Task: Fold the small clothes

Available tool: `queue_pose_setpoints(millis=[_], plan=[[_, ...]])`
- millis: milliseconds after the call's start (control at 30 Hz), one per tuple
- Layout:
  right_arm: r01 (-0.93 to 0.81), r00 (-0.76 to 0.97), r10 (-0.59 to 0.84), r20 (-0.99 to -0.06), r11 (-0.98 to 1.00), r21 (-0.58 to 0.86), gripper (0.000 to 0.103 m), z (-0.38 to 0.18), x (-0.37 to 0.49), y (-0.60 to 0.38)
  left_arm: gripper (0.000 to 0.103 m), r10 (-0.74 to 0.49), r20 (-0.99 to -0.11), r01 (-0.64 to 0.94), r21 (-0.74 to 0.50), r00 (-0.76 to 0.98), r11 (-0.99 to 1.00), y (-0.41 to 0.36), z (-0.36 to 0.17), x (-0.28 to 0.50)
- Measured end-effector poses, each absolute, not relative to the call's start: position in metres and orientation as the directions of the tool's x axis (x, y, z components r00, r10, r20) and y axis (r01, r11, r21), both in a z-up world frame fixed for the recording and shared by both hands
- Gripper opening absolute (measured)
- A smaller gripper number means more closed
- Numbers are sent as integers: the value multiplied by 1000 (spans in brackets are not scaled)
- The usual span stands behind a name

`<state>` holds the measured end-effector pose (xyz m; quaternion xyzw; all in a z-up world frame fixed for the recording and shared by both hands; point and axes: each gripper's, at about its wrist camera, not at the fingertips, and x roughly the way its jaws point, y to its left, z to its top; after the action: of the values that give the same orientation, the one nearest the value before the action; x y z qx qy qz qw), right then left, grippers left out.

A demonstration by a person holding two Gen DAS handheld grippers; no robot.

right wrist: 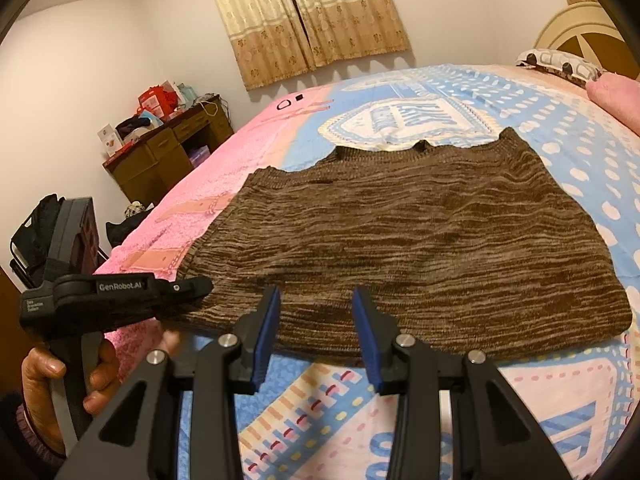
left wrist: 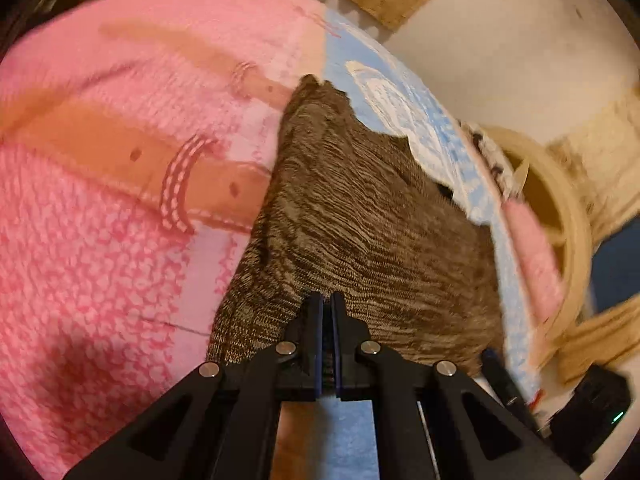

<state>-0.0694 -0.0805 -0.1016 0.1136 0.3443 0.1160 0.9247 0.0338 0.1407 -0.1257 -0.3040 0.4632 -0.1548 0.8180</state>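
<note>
**Ana:** Right wrist view first: where does the brown knit garment (right wrist: 420, 240) sit?

**Ben:** Spread flat on the bedspread (right wrist: 560, 160), across the seam where the pink half meets the blue patterned half, with its near hem close to the bed's near edge and its notched far edge toward the middle of the bed.

**Ana:** And the tools?

**Ben:** The right gripper (right wrist: 316, 320) hovers over the near hem, its blue pads spread apart with nothing between them. The left gripper (left wrist: 327, 320) has its jaws pressed together on the garment's near left corner; in its own view a sliver of knit shows between the pads, so I read it as pinching the fabric there. A hand (right wrist: 60, 376) grips its handle at the bed's near left side.

**Ana:** How will the knit behave?

**Ben:** Soft and floppy, I'd judge, light enough for one pinch to lift, but stretchy. It will sag and drape between the two grips rather than hold a line, and the ribbed texture should keep it from slipping out.

**Ana:** Where should the right one bite?

**Ben:** Likely on the near hem toward the right corner, taking both layers, so the edge lifts evenly and folds over straight.
</note>
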Motion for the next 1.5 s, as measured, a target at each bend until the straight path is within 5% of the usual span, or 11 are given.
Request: queue_pose_setpoints(millis=[367,500,600,667,833,900,1000,1300,1433,1500], plan=[[-137,729,303,-614,943,303,42,-103,-71,-80,4,-520,-666,64,-582,535,811,135,-122,31],[-136,736,298,-608,945,299,42,-101,-75,-82,4,-330,-669,89,-368,666,925,134,-88,19],[-130,735,300,-609,942,308,42,-102,-74,-83,4,-357,-622,167,-343,697,924,131,-74,17],[-132,729,308,-611,940,316,42,-103,-74,-81,11,-400,-663,170,-386,633,907,131,-85,28],[-143,735,304,-606,943,299,42,-100,-75,-80,72,-479,-643,167,-484,598,859,137,-100,29],[-141,733,306,-607,942,305,42,-101,-74,-81,83,-450,-649,201,-423,613,883,126,-93,23],[-139,732,310,-607,940,312,42,-102,-74,-82,83,-335,-653,162,-312,679,936,122,-82,17],[-140,734,314,-602,937,319,42,-101,-74,-84,82,-294,-748,75,-313,595,947,122,-102,29],[-143,730,316,-606,938,317,42,-99,-69,-84,82,-416,-708,130,-423,571,897,113,-102,25],[-146,731,317,-604,938,315,42,-96,-66,-84,68,-413,-706,130,-420,576,898,112,-103,25]])
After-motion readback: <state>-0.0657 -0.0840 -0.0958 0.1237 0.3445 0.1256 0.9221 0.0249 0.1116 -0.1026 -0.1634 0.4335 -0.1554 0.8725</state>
